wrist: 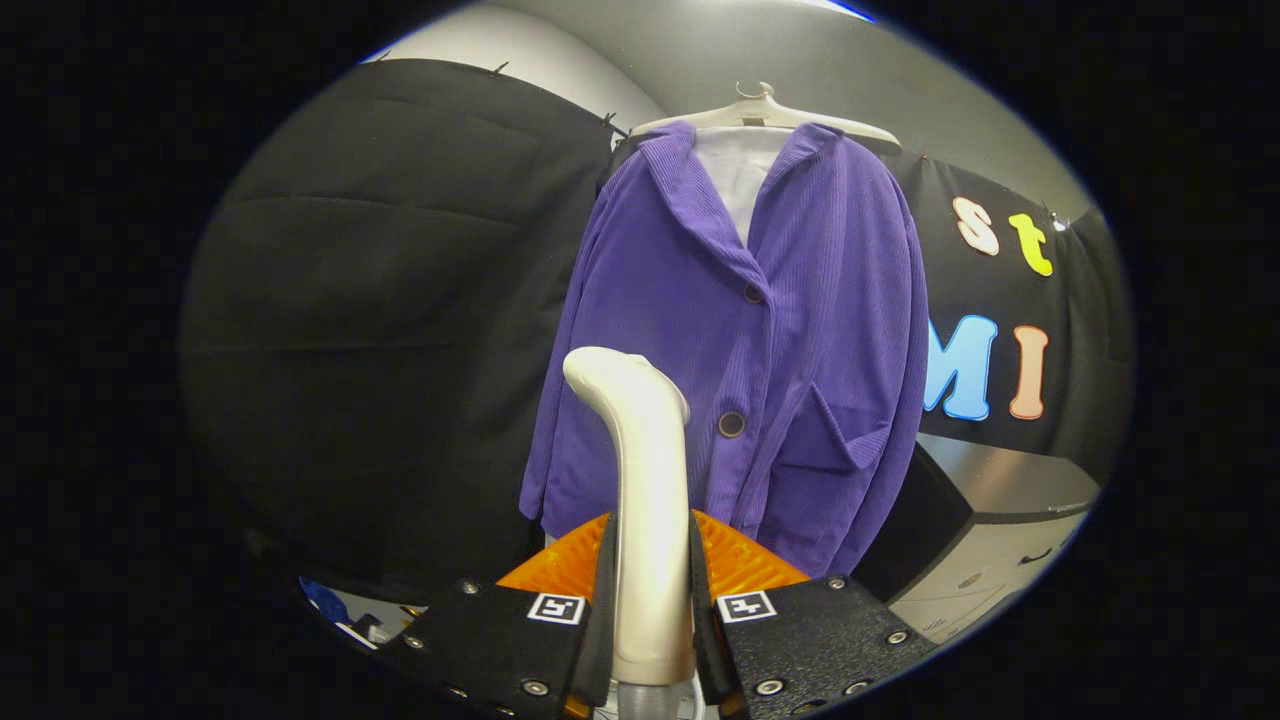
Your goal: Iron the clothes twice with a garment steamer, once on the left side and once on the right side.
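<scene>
Gripper [650,590] clamped with both fingers on steamer [640,480] handle, head raised just before lower left front of purple jacket [760,340] on hanger [765,110]. Probably starting first pass; next, pressing head to fabric, stroking along.

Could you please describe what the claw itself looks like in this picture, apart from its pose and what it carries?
The claw has two blocky black body halves, studded with round silver screws along their edges. Each half carries a small square black-and-white marker tag on top. Ribbed, ridged plates fan out behind its fingers.
</scene>
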